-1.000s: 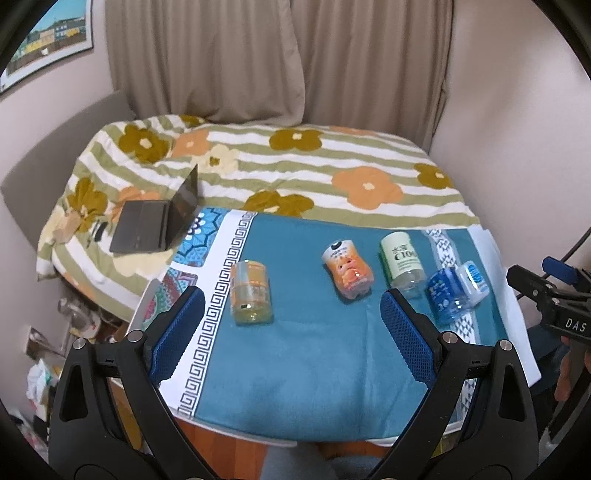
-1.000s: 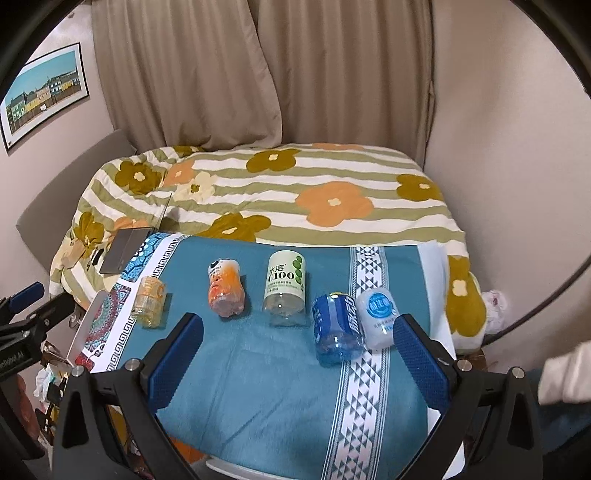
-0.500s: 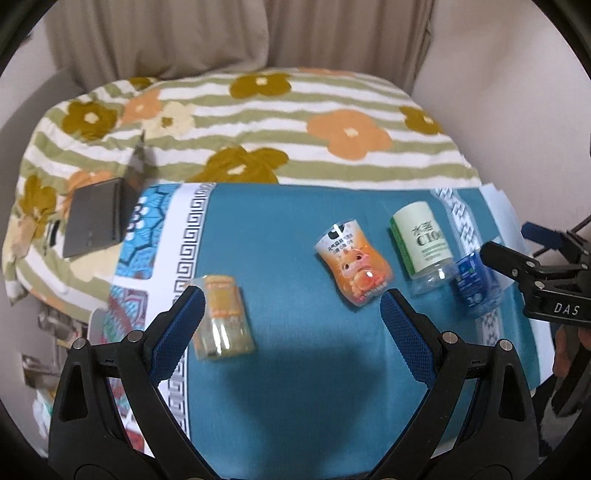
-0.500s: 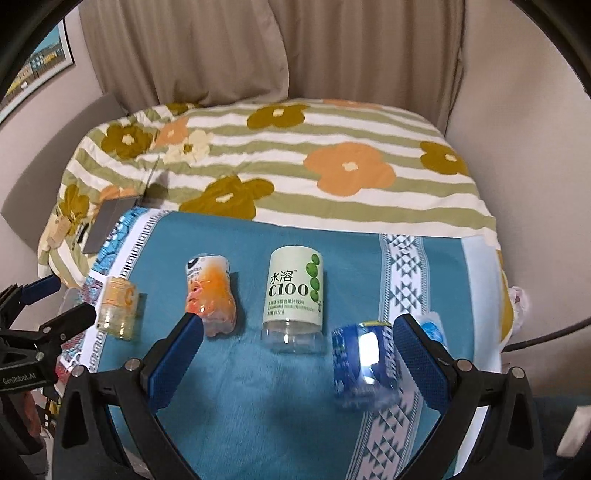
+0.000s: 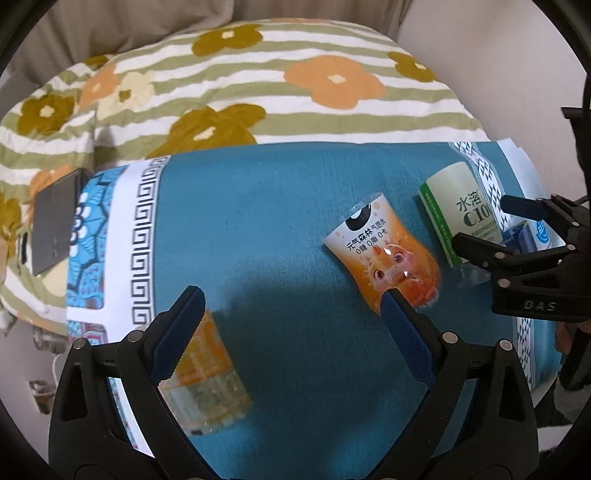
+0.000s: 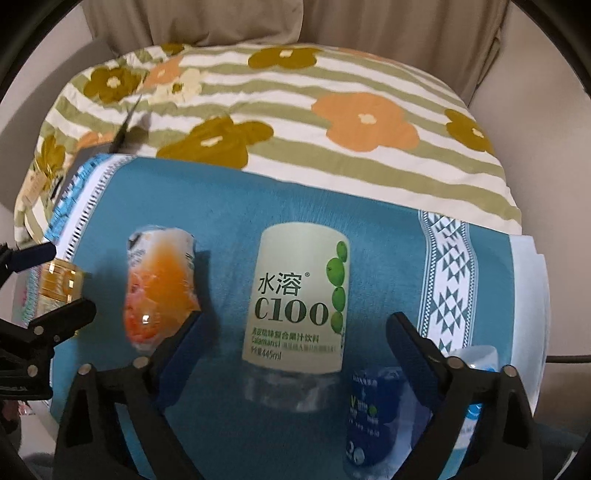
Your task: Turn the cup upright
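Note:
Several cut-bottle cups lie on their sides on a blue cloth [image 5: 280, 206]. A yellow-orange cup [image 5: 207, 373] lies at the left, partly behind my left finger. An orange dragon-print cup [image 5: 388, 254] lies mid-right; it also shows in the right wrist view [image 6: 159, 284]. A green-white C100 cup [image 6: 299, 299] lies between my right fingers, and a dark blue cup [image 6: 373, 417] and a pale cup [image 6: 476, 365] sit at lower right. My left gripper [image 5: 291, 317] is open above the cloth. My right gripper [image 6: 295, 343] is open over the C100 cup.
Behind the cloth lies a flowered, striped bedspread [image 5: 258, 92] with a dark laptop [image 5: 55, 221] on its left part. Curtains [image 6: 369, 22] and a wall close the back. The cloth's patterned borders [image 6: 450, 280] mark its side edges.
Both grippers have moved down and forward toward the cloth, so the cups look larger. The C100 cup now sits between my right fingers. Both stay open.

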`<state>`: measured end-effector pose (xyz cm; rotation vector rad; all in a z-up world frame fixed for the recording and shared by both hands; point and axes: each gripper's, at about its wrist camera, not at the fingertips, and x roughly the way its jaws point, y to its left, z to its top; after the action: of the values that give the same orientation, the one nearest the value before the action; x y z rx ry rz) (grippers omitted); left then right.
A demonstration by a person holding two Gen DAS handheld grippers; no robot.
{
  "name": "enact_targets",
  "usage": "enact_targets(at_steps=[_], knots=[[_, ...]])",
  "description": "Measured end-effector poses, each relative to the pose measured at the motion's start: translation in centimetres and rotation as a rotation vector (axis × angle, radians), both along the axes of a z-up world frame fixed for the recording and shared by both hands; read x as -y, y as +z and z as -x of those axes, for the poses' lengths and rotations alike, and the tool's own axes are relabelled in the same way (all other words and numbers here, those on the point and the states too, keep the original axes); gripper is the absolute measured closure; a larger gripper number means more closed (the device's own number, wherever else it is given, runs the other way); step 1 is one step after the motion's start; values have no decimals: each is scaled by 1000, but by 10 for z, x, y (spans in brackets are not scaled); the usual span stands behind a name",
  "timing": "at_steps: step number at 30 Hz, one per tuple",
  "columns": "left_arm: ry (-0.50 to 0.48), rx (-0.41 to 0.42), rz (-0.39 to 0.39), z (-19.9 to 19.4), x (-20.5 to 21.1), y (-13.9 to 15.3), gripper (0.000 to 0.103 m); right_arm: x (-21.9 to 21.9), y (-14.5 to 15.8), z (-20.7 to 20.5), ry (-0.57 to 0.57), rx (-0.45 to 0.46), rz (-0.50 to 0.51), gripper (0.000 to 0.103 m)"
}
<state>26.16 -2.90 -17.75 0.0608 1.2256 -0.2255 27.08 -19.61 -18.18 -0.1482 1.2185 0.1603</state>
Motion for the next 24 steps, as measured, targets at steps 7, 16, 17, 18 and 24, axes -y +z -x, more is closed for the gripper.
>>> enact_targets(at_steps=[7, 16, 17, 18, 24], knots=[[11, -32, 29, -10, -3, -10, 2, -6, -22, -8, 26, -42, 32, 23], [43, -35, 34, -11, -9, -8, 2, -11, -31, -10, 45, -60, 18, 43], [47, -33, 35, -9, -10, -7, 2, -11, -31, -10, 47, -61, 15, 44], [51, -31, 34, -7, -10, -6, 2, -12, -30, -11, 48, -59, 12, 44], [69, -5, 24, 7, -10, 8, 2, -12, -18, -6, 50, -41, -12, 44]])
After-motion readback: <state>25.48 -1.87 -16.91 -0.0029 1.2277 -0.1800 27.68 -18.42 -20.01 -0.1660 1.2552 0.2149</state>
